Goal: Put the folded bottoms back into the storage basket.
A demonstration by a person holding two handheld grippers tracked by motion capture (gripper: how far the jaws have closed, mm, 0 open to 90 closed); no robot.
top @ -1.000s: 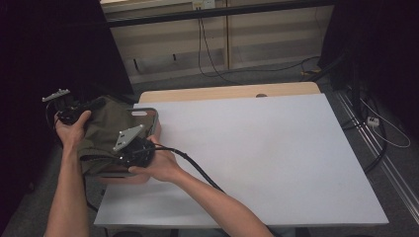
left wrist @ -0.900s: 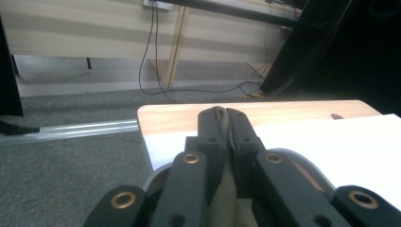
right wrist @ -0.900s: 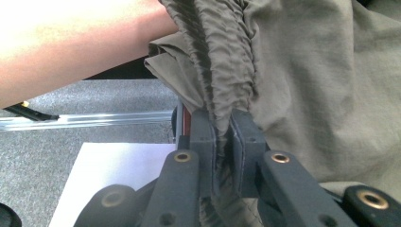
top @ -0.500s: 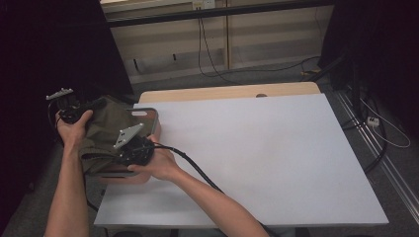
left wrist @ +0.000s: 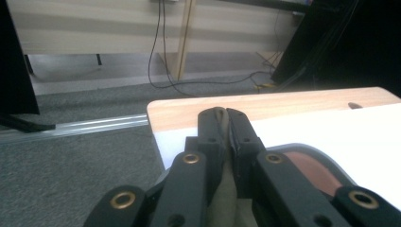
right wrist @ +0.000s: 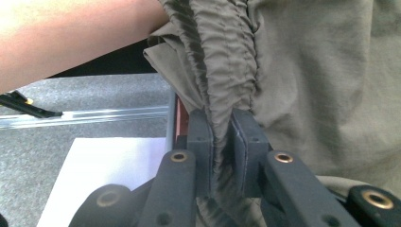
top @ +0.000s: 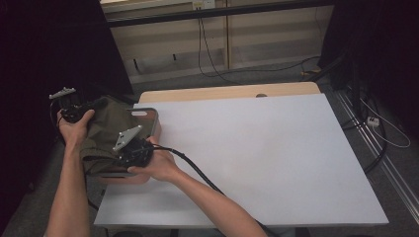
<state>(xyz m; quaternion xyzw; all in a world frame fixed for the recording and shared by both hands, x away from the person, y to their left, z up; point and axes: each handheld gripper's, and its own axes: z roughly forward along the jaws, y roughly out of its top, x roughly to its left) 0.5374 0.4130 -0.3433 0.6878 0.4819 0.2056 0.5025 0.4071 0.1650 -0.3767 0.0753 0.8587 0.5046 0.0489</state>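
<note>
Two tools hold one green cloth (top: 106, 133) at nine o'clock on my desk (top: 257, 158), over a grey tray (top: 154, 121). My left tool (left wrist: 226, 124) is pinched on a thin fold. My right tool (right wrist: 226, 142) is clamped on the cloth's bunched band.

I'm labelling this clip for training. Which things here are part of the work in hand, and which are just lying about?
In use:
olive-green garment
left gripper, clamped on its cloth
right gripper, clamped on its gathered band
grey-rimmed tray under the garment

Lying about:
white table
floor cables
</note>
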